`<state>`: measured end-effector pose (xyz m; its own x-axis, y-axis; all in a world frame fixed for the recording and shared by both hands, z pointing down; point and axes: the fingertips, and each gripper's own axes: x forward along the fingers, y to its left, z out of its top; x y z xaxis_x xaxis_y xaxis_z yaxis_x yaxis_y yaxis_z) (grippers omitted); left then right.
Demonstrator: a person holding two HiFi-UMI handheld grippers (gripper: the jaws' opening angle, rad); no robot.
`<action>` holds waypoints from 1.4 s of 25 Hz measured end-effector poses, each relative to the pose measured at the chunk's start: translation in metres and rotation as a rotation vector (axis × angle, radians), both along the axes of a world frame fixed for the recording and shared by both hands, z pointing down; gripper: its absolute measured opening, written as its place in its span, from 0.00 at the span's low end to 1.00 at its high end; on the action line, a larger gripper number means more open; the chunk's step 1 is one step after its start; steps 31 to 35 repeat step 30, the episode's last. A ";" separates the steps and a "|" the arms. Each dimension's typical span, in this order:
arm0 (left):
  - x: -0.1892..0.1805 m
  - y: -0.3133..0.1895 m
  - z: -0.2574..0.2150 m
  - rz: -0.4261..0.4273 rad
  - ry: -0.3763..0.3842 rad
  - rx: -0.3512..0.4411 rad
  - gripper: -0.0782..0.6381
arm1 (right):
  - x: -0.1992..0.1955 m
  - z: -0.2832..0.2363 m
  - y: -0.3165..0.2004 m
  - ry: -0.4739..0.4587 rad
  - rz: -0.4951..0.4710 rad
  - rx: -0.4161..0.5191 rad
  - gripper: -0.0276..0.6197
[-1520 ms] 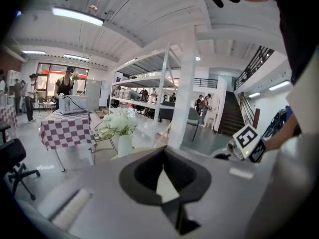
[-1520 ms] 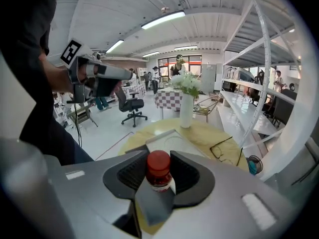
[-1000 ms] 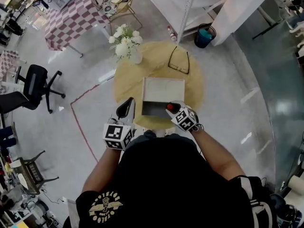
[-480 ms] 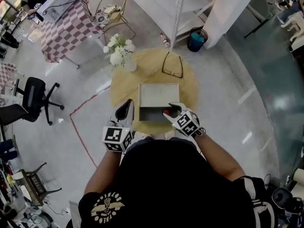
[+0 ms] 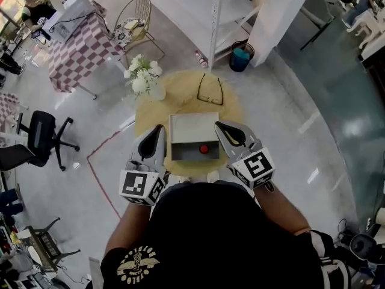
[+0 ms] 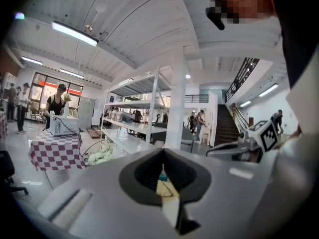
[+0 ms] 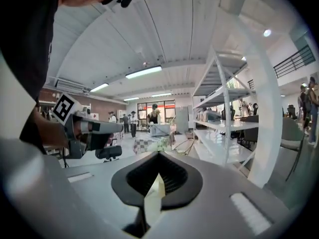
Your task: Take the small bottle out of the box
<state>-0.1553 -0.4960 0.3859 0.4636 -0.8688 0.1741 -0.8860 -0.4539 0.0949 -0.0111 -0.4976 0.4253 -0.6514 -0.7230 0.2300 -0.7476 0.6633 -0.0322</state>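
Note:
On the round yellow table (image 5: pixel 180 92) stands the open grey box (image 5: pixel 174 138). The small bottle's red cap (image 5: pixel 204 149) shows in the box's dark inside; the rest of the bottle I cannot make out. My right gripper (image 5: pixel 220 125) hovers beside the box's right edge. Its jaws have just been closing and now stand shut with nothing between them (image 7: pixel 158 156). At the box's left side my left gripper (image 5: pixel 158 128) is also shut and empty (image 6: pixel 163 151). Both are held high and point across the room.
Black glasses (image 5: pixel 210 90) and a vase of white flowers (image 5: pixel 142 77) share the table behind the box. On the floor beyond stand a blue bin (image 5: pixel 240 57), white shelving (image 5: pixel 198 5), a wire chair (image 5: pixel 133 18), a chequered table (image 5: pixel 78 41) and an office chair (image 5: pixel 39 138).
The right gripper has come up out of the box and off to its right, and the red-capped bottle stays inside. The left gripper has risen too.

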 end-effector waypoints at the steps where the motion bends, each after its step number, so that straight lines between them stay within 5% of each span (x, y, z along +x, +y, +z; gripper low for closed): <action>1: 0.003 0.001 -0.005 0.003 0.000 0.013 0.11 | 0.002 -0.011 0.001 -0.013 0.009 0.018 0.05; 17: 0.014 0.032 -0.028 -0.076 -0.070 0.055 0.11 | 0.030 -0.040 0.015 -0.049 -0.010 0.057 0.05; 35: 0.008 0.054 -0.018 -0.156 -0.091 0.018 0.11 | 0.044 -0.035 0.021 -0.067 -0.052 0.053 0.05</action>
